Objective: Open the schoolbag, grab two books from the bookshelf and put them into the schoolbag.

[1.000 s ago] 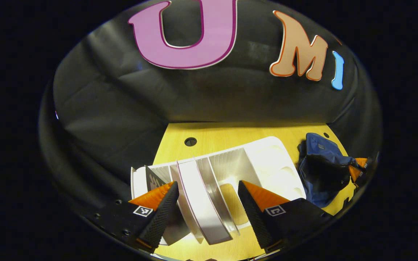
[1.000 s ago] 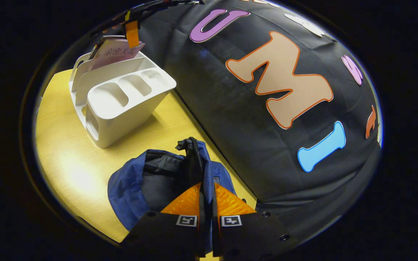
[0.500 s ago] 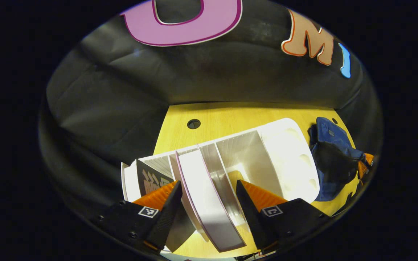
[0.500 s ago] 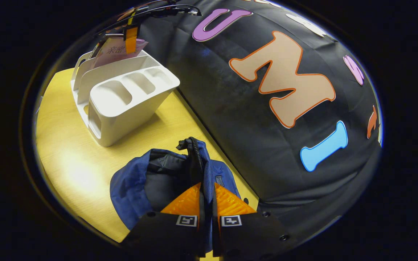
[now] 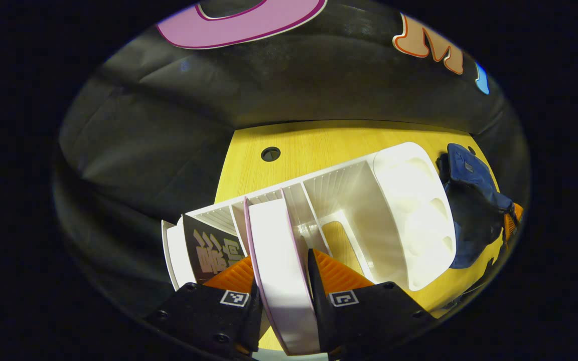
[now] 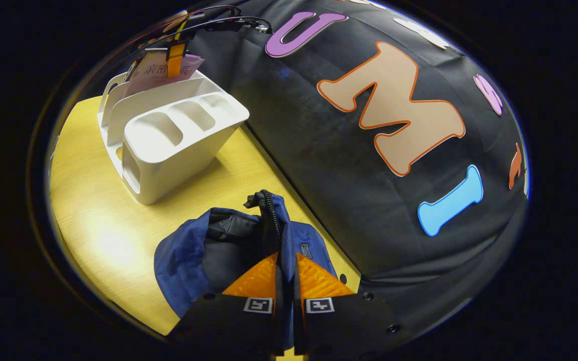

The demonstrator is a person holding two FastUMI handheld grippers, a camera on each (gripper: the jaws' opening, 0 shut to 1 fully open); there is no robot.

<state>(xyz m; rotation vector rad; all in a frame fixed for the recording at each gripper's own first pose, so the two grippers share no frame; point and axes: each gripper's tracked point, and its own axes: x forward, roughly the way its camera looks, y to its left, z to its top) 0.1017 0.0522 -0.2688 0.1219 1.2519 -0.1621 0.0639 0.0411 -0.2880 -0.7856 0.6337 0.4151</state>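
A white bookshelf (image 5: 364,200) stands on the yellow table and holds two upright books. My left gripper (image 5: 283,281) is shut on the top edge of the pink-edged white book (image 5: 274,235), one finger on each cover. A dark book (image 5: 213,250) leans in the slot beside it. In the right gripper view the blue schoolbag (image 6: 183,255) sits open, its dark lining showing. My right gripper (image 6: 285,271) is shut on the bag's zipper rim and holds it up. That view also shows the bookshelf (image 6: 168,150), the pink book (image 6: 156,70) and the left gripper (image 6: 174,52) on it.
The yellow table (image 6: 93,225) has bare wood between the shelf and the bag. A round cable hole (image 5: 270,153) lies behind the shelf. The black cloth wall runs close along the table's far edge, right behind the bag.
My left gripper has come down over the pink-edged book and its fingers have gone from wide open to shut on it. The right gripper has stayed on the bag's rim.
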